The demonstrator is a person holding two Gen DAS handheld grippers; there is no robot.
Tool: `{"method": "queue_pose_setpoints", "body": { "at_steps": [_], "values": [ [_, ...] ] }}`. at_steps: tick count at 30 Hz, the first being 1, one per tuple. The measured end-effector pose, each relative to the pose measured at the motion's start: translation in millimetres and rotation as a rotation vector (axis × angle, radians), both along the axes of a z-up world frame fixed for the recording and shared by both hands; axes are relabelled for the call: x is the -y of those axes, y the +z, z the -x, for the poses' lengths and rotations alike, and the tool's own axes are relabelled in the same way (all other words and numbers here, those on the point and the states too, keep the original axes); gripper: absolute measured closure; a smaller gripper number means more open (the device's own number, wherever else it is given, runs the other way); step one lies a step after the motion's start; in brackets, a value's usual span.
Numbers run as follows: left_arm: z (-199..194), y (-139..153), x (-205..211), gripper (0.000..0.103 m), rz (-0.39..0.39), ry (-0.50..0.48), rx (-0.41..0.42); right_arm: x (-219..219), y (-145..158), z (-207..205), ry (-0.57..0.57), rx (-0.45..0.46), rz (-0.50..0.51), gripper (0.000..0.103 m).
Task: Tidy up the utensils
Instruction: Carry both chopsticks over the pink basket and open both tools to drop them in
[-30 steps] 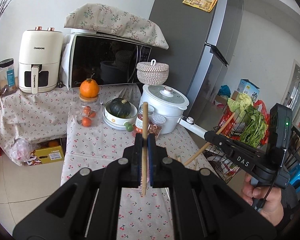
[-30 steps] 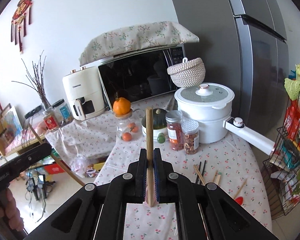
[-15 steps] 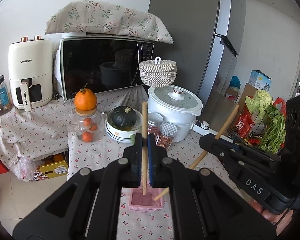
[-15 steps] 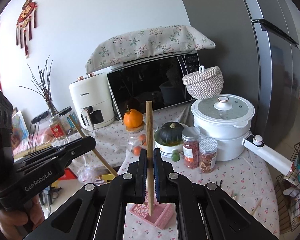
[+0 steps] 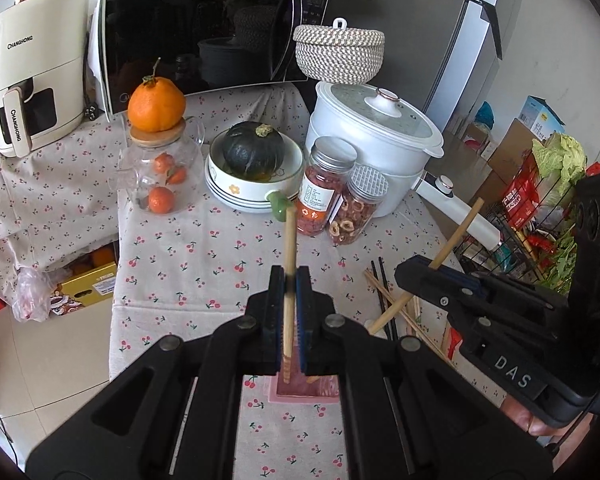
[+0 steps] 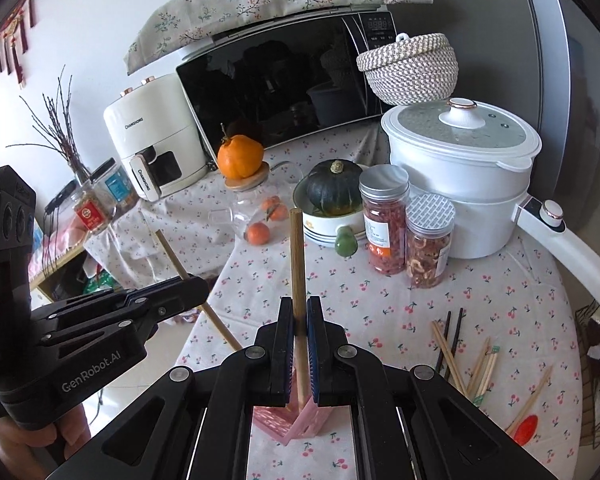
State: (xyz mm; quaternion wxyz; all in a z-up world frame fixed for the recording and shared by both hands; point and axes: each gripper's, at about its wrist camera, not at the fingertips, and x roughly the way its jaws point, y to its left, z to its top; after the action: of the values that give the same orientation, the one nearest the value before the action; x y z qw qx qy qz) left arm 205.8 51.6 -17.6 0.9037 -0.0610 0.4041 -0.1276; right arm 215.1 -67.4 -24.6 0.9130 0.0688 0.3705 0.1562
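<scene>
Both tongs were clamped on a chopstick apiece — left tongs (image 5: 287, 292) on one (image 5: 289, 280), right tongs (image 6: 299, 320) on another (image 6: 297, 292) — each held near upright, tip down over the pink holder (image 6: 300, 420) on the bench (image 6: 420, 308), likely so they drop straight in.

Both grippers lowered toward the pink holder

The left gripper (image 5: 287, 286) and right gripper (image 6: 299, 312), each clamping an upright wooden chopstick (image 5: 289, 276), have descended and tilted downward since a second ago; the pink holder (image 6: 296, 420), then out of view, now sits directly beneath both chopstick (image 6: 297, 300) tips, and the two grippers stand closer together
</scene>
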Motion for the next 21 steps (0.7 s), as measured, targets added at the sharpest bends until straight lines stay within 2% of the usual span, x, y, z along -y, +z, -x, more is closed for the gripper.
{"method": "queue_pose_setpoints", "body": {
  "at_steps": [5,8,10,14,16,21],
  "values": [
    [-3.3,-1.1,-1.8,0.095,0.012,0.003,0.002,5.8,-2.8,-4.5,-0.013,-0.006,-0.013,0.096],
    [-1.1,0.3,-0.8,0.075,0.009,0.005,0.011,10.4,1.7,-3.3,-0.020,-0.002,-0.034,0.095],
    [2.1,2.7,-2.1,0.060,0.017,0.017,0.019,14.8,7.2,-0.4,-0.025,0.007,-0.051,0.088],
    [8.2,9.3,-5.3,0.051,0.020,0.034,0.027,23.8,25.3,10.5,-0.035,0.040,-0.093,0.083],
    [12.8,13.5,-6.9,0.040,0.011,0.045,0.033,29.3,34.9,18.7,-0.041,0.061,-0.114,0.073],
    [29.5,22.1,-13.7,0.022,0.009,0.092,0.032,43.3,52.5,43.1,-0.049,0.089,-0.151,0.056]
  ]
}}
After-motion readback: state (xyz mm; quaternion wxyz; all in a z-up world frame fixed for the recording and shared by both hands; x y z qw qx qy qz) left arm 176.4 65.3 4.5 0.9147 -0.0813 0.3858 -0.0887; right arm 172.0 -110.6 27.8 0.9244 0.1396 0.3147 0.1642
